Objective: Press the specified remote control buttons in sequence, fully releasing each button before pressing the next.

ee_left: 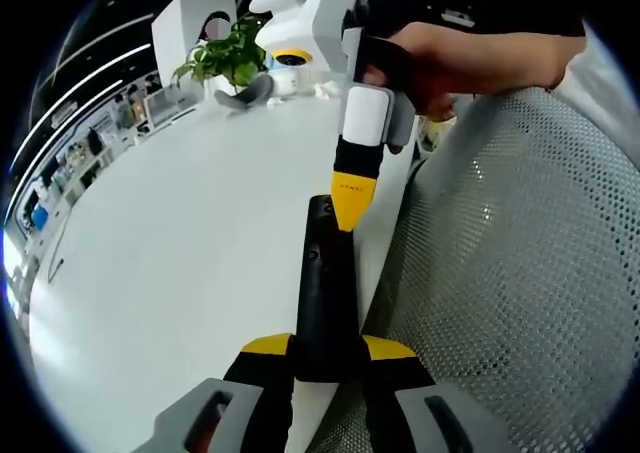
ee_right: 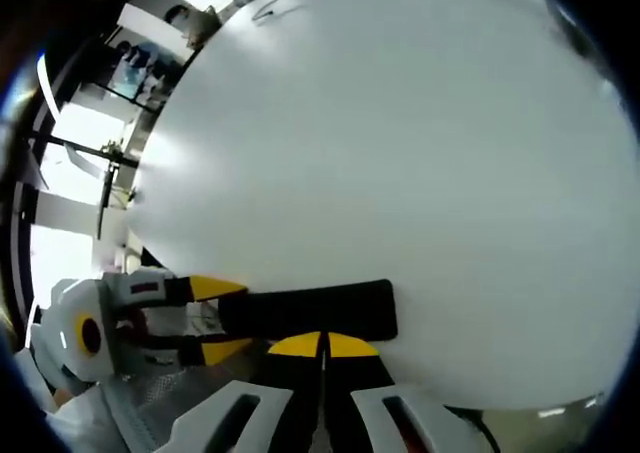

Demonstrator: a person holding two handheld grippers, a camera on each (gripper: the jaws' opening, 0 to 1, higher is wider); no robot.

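Left gripper view: black remote [ee_left: 322,293], a slim rigid bar, lies lengthwise along the counter [ee_left: 180,263] edge, beside a grey mesh chair back [ee_left: 510,273]. It is judged light, stiff and smooth-cased, so likely to skid or pivot under a press unless pinned; best hold is across the narrow sides at one end, w/ the button face left free. Left gripper [ee_left: 325,358] does this: yellow-tipped jaws clenched on the near end, one per side. Right gripper [ee_left: 352,208] (held in a person's hand [ee_left: 450,63]) comes in from the far side, tip at the remote's far end; contact vs. just above cannot be told. Right gripper view: right gripper [ee_right: 322,345] jaws are pressed together, nothing between them, tips at the remote's [ee_right: 310,311] long edge; left gripper [ee_right: 215,318] clamps the other end. Buttons are too dark to make out. Potted plant [ee_left: 225,58] is well apart at the counter's far end.
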